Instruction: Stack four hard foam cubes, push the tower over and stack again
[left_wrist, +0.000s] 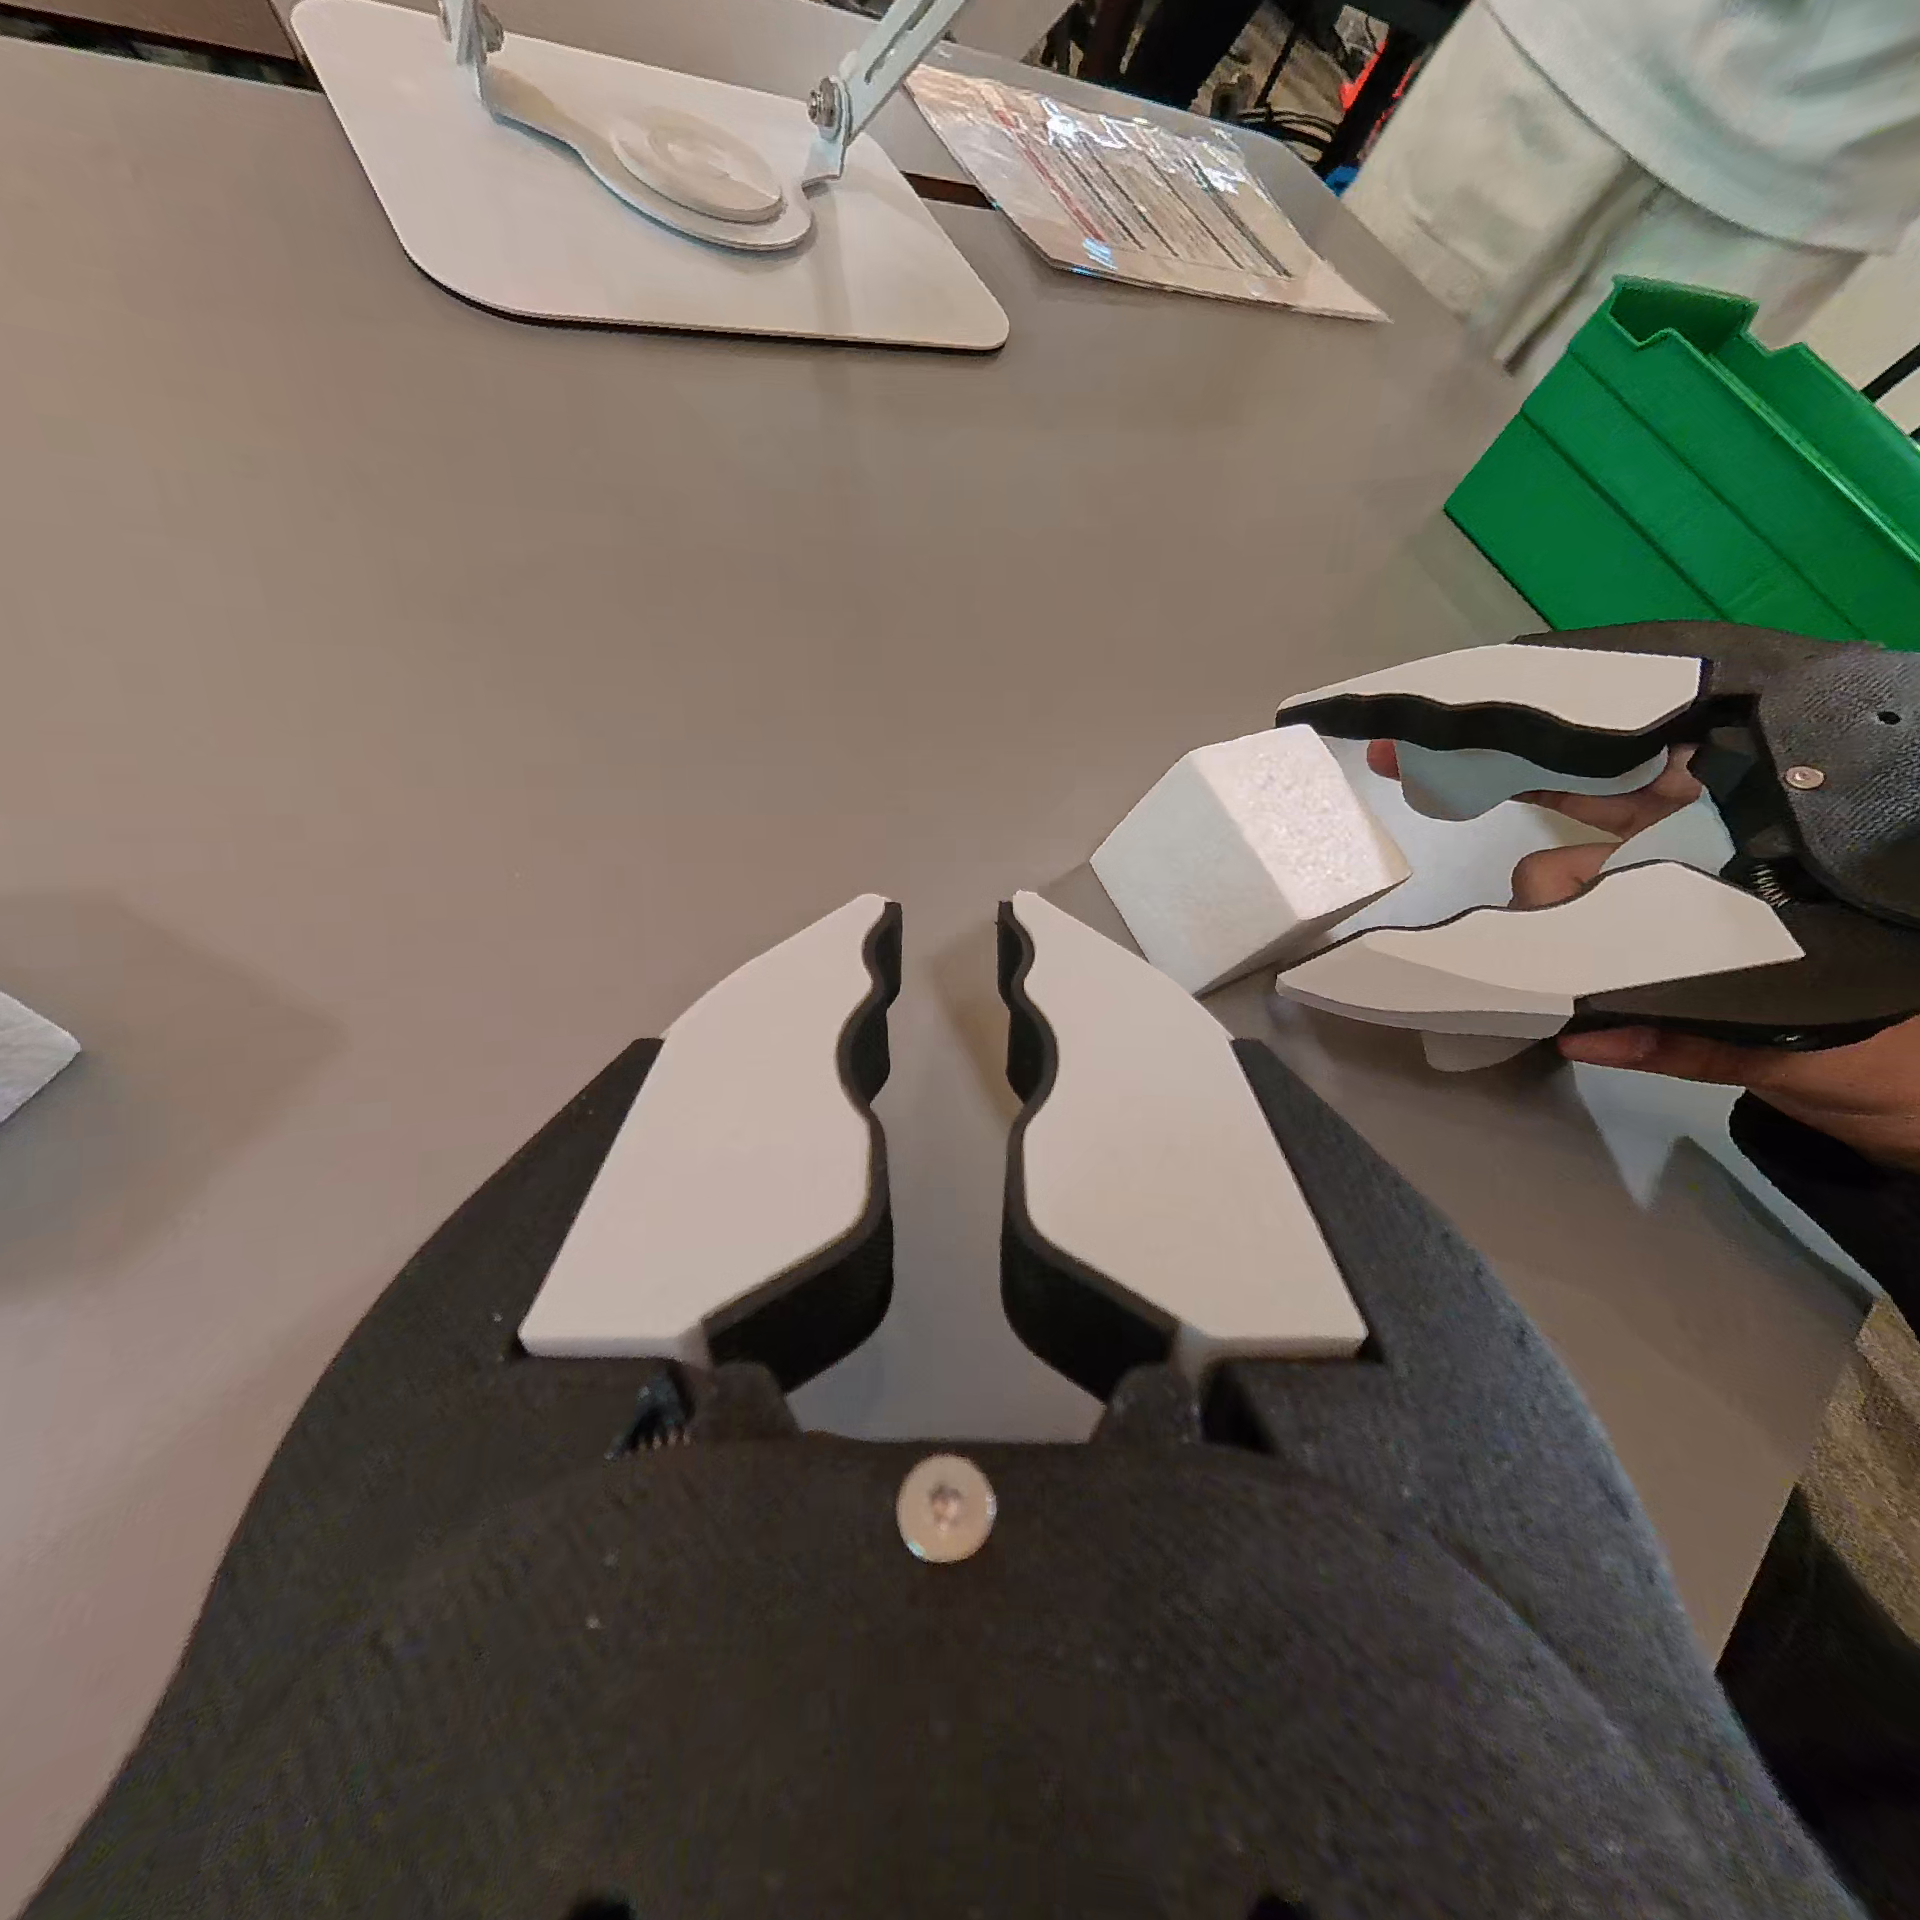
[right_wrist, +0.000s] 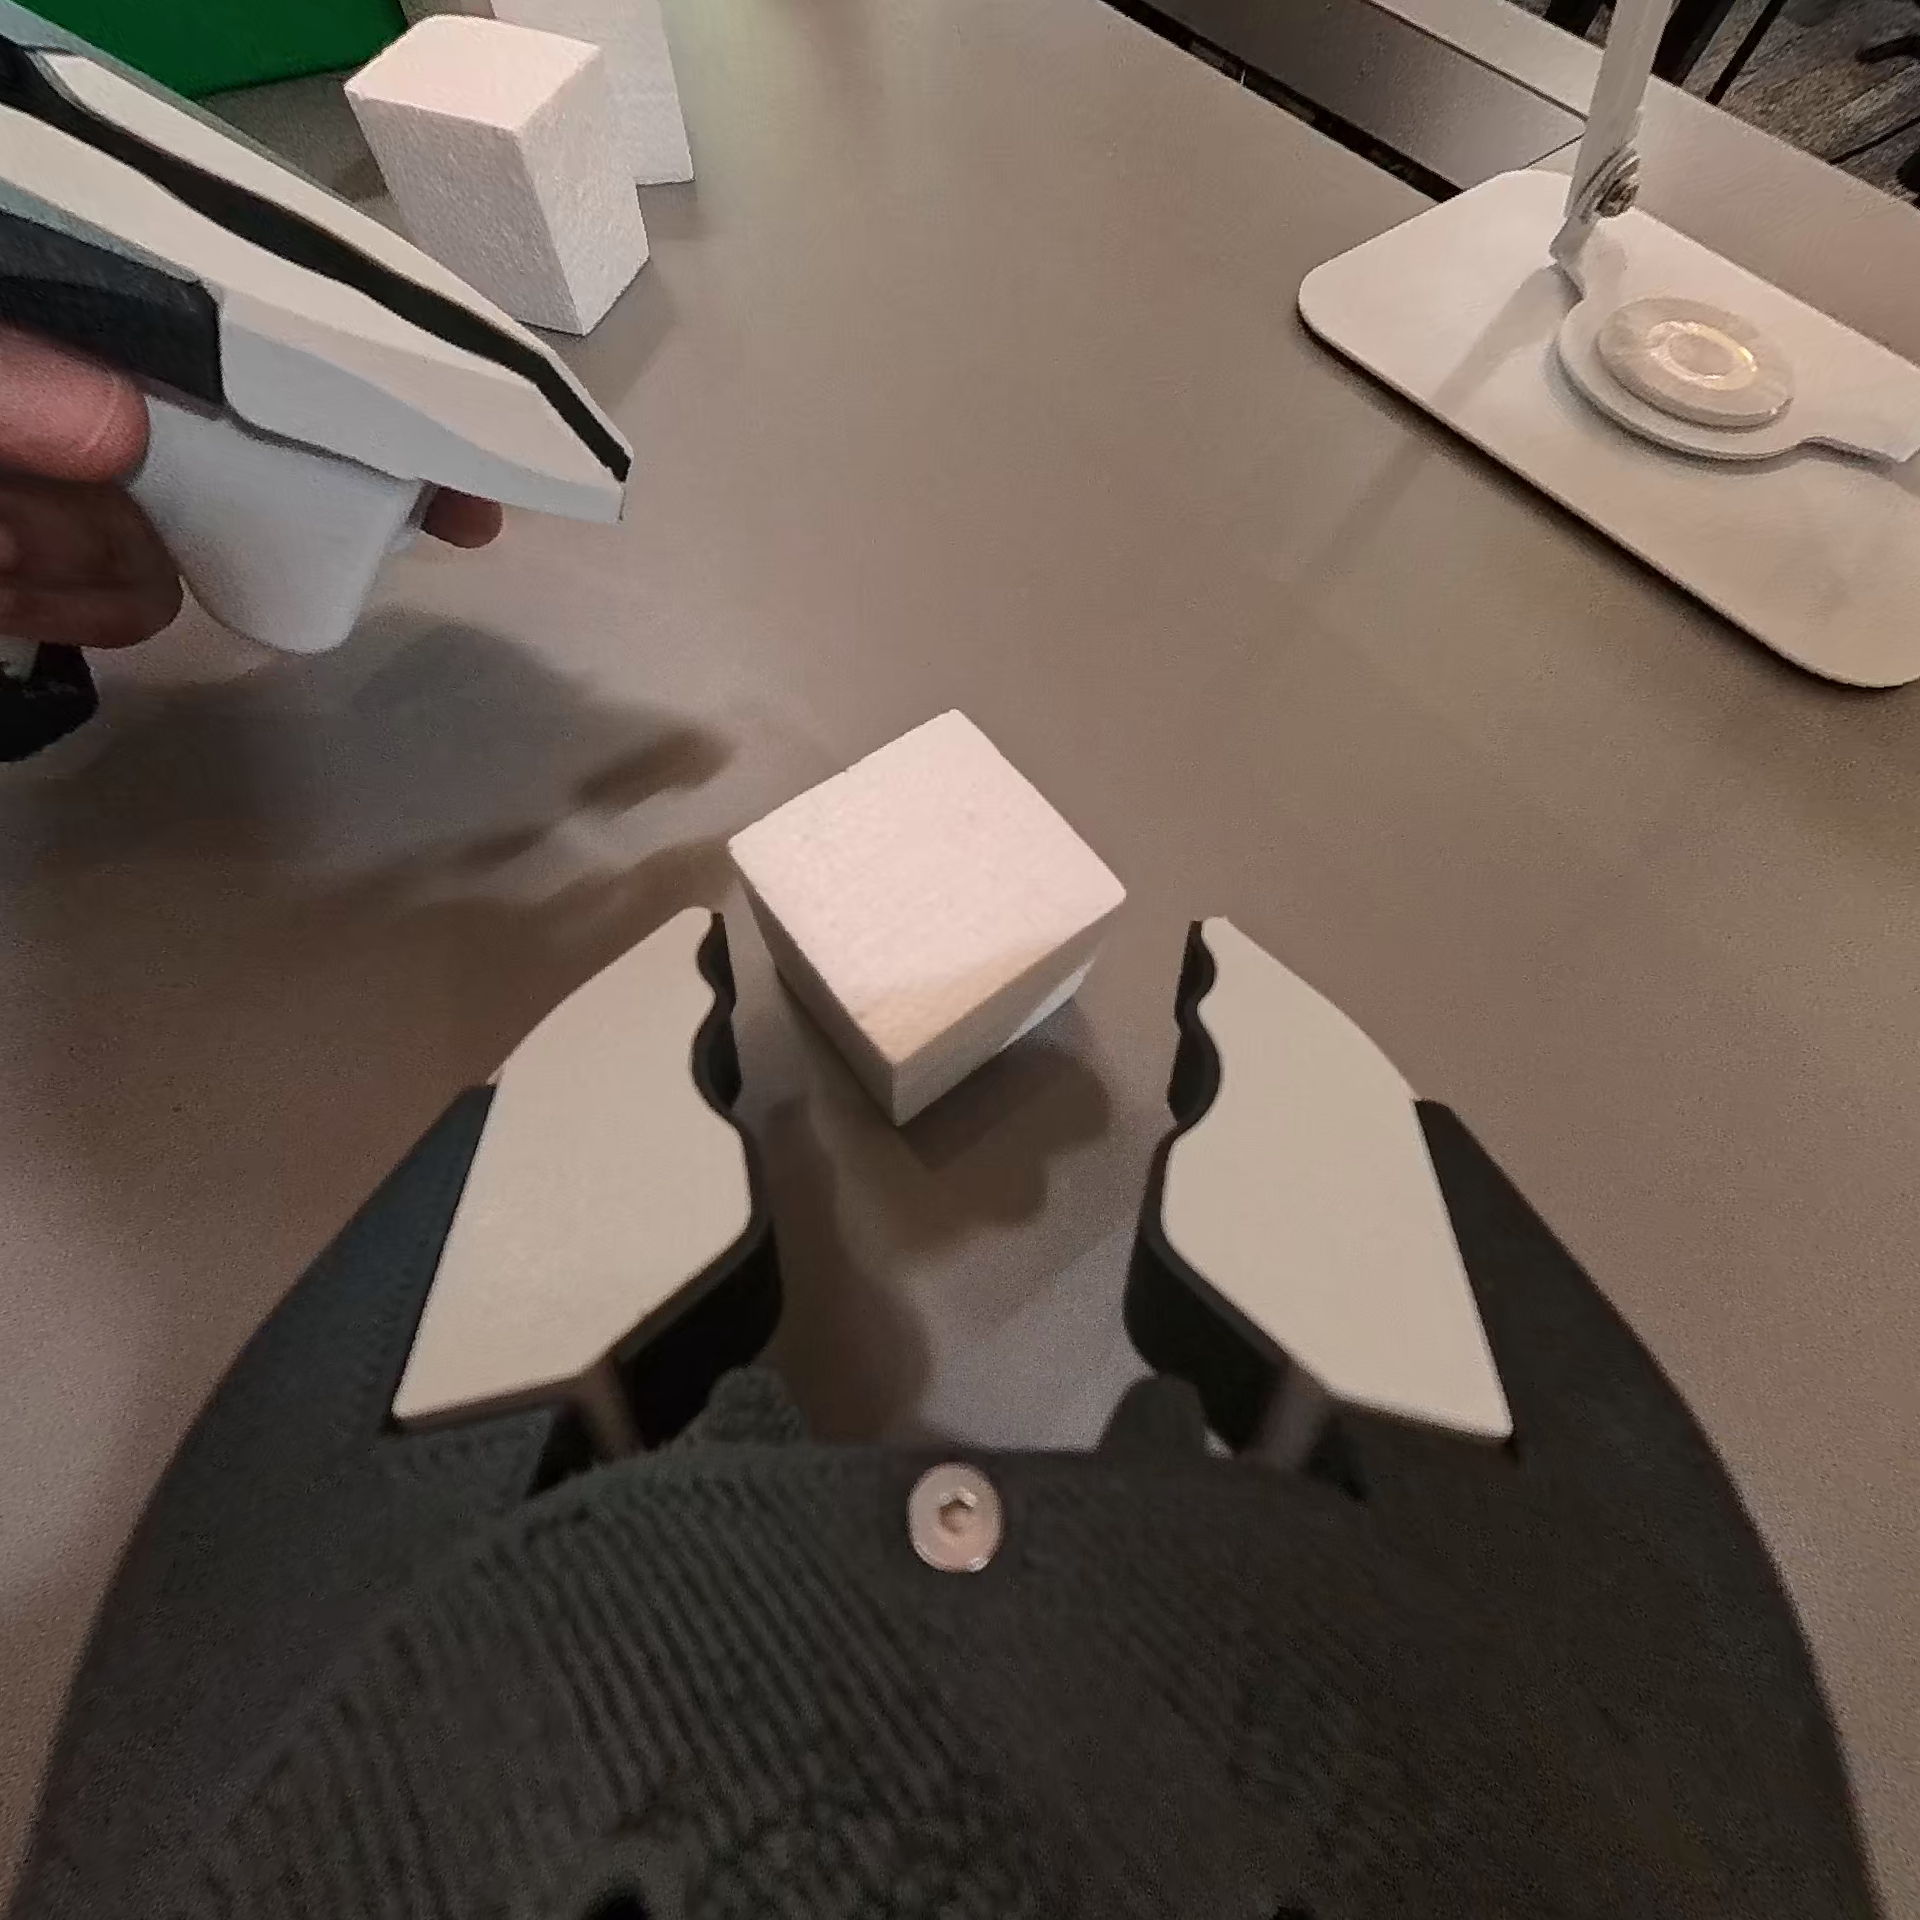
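A white foam cube (right_wrist: 925, 904) stands on the grey table (right_wrist: 1039, 468), between the tips of my right gripper (right_wrist: 956, 930). The right gripper is open wide, with one finger on each side of the cube; its left fingertip is very close to the cube's corner. In the left wrist view the cube (left_wrist: 1247, 852) also sits at the mouth of the open right gripper (left_wrist: 1288, 852). My left gripper (left_wrist: 948, 920) hovers empty just left of the cube, its jaws only a narrow gap apart. It also shows in the right wrist view (right_wrist: 618, 483), raised above the table.
Two taller white foam blocks (right_wrist: 499, 156) stand at the far left by a green bin (left_wrist: 1714, 488). A white stand base (left_wrist: 675, 229) and a plastic-sleeved sheet (left_wrist: 1143, 187) lie at the back. A person in white (left_wrist: 1662, 135) stands beyond the table edge. Left tips and right tips are each some 30 cm from the white stand base (left_wrist: 675, 229). It turns up in the right wrist view (right_wrist: 1575, 380) as well.
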